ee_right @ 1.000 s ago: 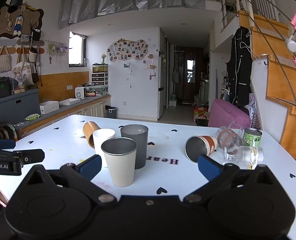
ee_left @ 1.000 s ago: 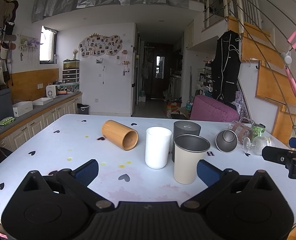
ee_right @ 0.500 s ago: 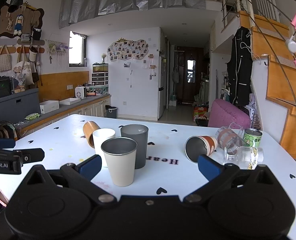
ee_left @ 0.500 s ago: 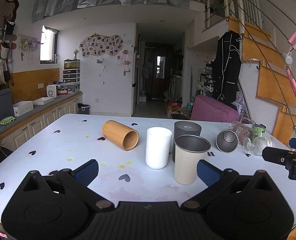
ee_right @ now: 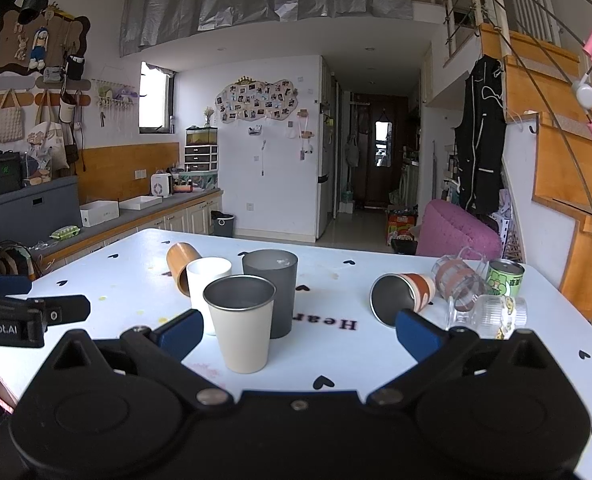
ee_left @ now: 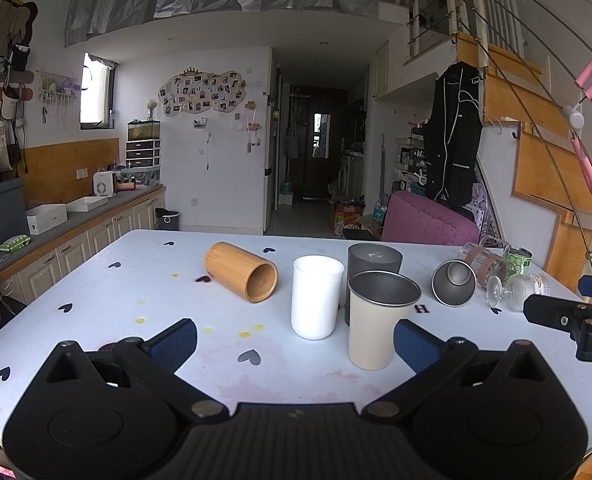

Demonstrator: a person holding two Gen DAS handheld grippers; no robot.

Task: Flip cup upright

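Hovering wide apart and grasping nothing: left tongs (ee_left: 294, 338) and right tongs (ee_right: 299, 330), both above the near table (ee_left: 96, 292) edge. Lying on its side ahead and left of the left tongs, mouth toward the camera: bamboo cup (ee_left: 240, 271); lying just ahead of the right tongs' right finger: steel cup (ee_right: 400, 298), with a glass mug (ee_right: 457, 280), goblet (ee_right: 485, 316) and can (ee_right: 504, 278) tipped or standing beside it. Standing upright between the fingers of both tongs: beige cup (ee_right: 240, 322), white cup (ee_left: 316, 297) and grey cup (ee_right: 272, 290), close together.
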